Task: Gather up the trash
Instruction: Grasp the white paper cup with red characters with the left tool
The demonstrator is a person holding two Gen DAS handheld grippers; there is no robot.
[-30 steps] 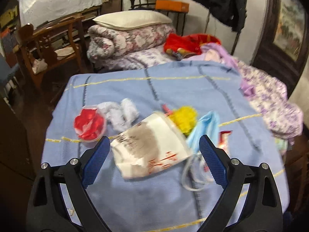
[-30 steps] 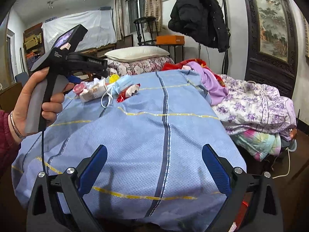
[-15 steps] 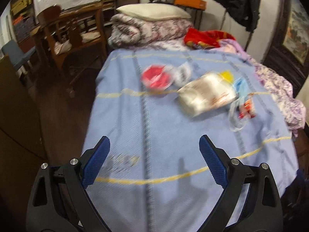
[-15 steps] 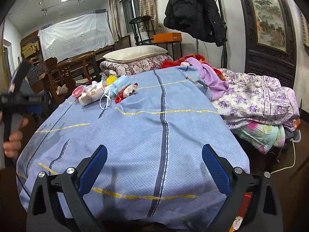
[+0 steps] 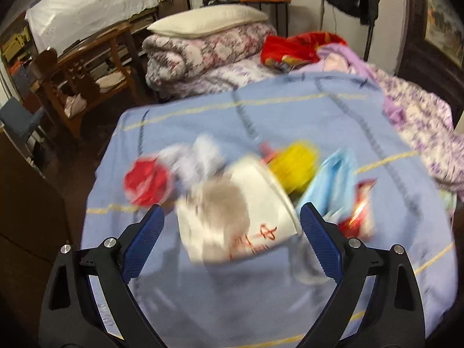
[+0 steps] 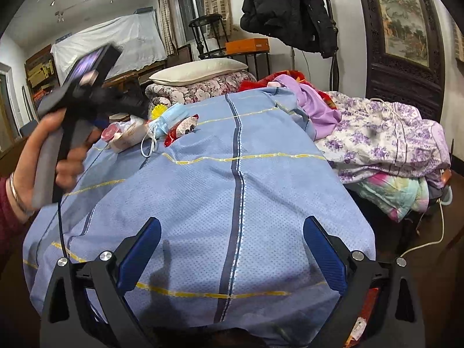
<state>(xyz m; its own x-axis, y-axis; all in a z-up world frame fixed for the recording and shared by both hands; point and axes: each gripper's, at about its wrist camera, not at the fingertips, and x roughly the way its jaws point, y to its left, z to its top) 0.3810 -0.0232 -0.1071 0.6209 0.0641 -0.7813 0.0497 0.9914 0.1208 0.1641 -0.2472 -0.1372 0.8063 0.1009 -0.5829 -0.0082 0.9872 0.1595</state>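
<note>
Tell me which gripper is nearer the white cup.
Left. The left gripper hangs open right at the white cup; the right gripper sits open at the bed's near end, far from it.

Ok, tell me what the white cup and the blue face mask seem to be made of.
White cup: probably paper, matte, with red print and a brownish stain, lying on its side. Blue face mask: apparently soft non-woven fabric, crumpled, with thin white ear loops. Blur leaves both uncertain.
</note>
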